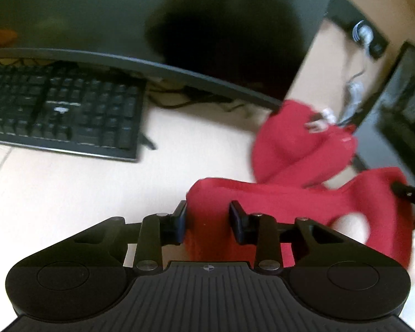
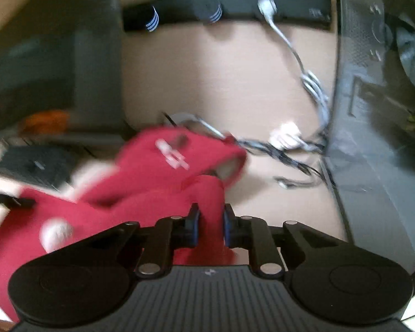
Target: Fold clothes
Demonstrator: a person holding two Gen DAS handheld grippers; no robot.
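A red garment (image 1: 290, 193) lies crumpled on the pale desk, stretched between both grippers. In the left wrist view my left gripper (image 1: 207, 222) is shut on a bunched fold of the red cloth, which fills the gap between its pads. The right gripper's black tip (image 1: 406, 189) shows at the right edge, at the far end of the garment. In the right wrist view my right gripper (image 2: 210, 227) is shut on another fold of the red garment (image 2: 141, 191), which carries a white print (image 2: 171, 157). The left gripper's tip (image 2: 11, 200) shows at the left.
A black keyboard (image 1: 61, 113) and a large dark monitor (image 1: 124, 13) stand at the back left of the desk (image 1: 69, 193). A dark computer case (image 2: 381, 110) stands on the right, with grey and black cables (image 2: 290, 149) and a black power strip (image 2: 227, 11) behind the garment.
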